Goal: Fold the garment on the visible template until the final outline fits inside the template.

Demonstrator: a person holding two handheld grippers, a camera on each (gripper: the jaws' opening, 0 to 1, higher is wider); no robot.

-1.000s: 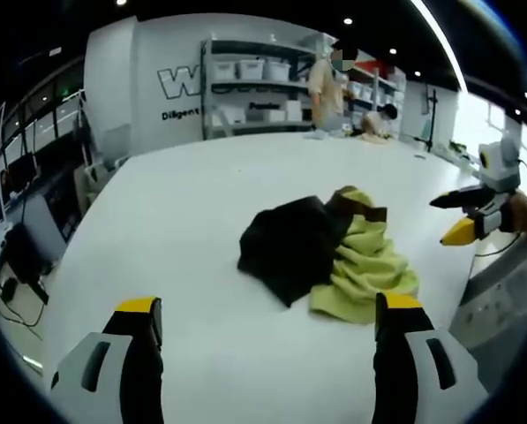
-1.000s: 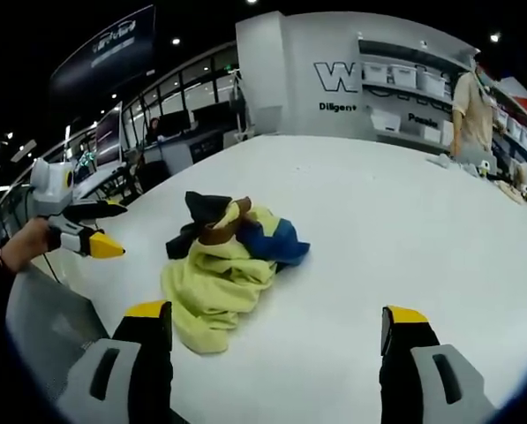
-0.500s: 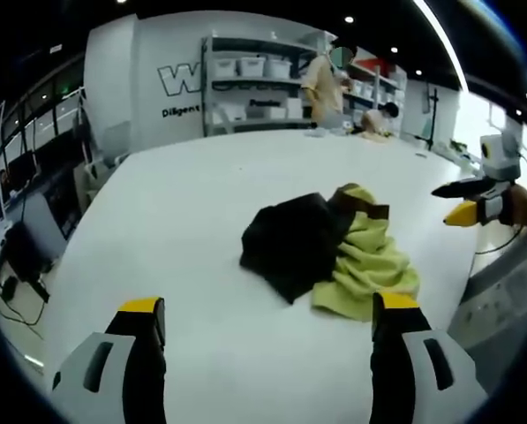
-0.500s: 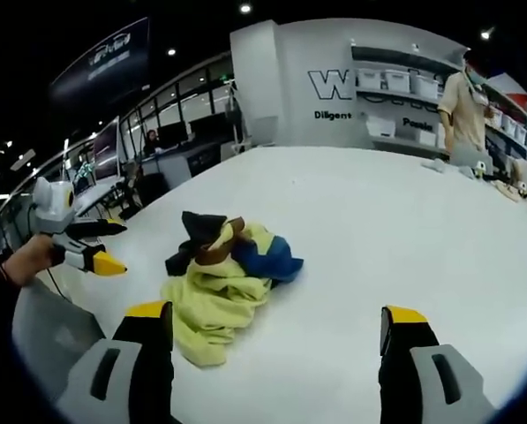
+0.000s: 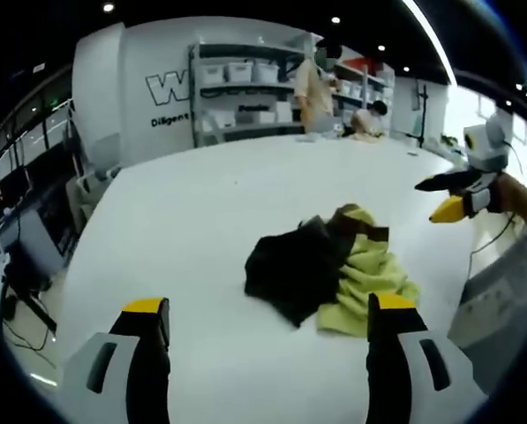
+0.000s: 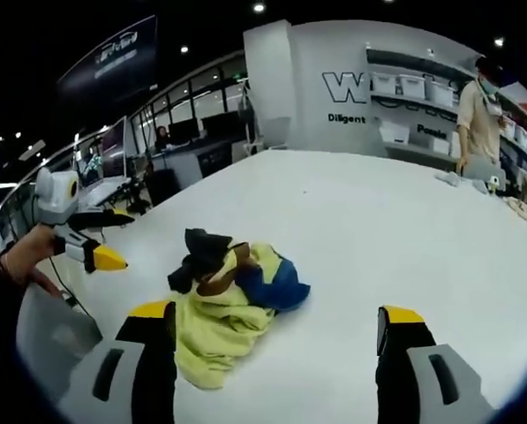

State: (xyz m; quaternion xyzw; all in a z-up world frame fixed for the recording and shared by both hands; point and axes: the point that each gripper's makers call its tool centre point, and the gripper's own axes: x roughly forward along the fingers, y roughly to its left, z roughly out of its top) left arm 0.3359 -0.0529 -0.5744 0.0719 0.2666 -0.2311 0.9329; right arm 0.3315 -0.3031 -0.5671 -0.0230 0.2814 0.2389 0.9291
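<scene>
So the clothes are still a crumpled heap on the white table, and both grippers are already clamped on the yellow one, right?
Not clamped. The clothes are a crumpled heap on the white table, but the left gripper and right gripper are open and off the yellow one, as both gripper views show.

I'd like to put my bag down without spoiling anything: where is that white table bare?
Most of the white table is bare: the stretch from the clothes pile to the far shelves. It is crowded around the pile and the grey sheet by the left claw.
</scene>
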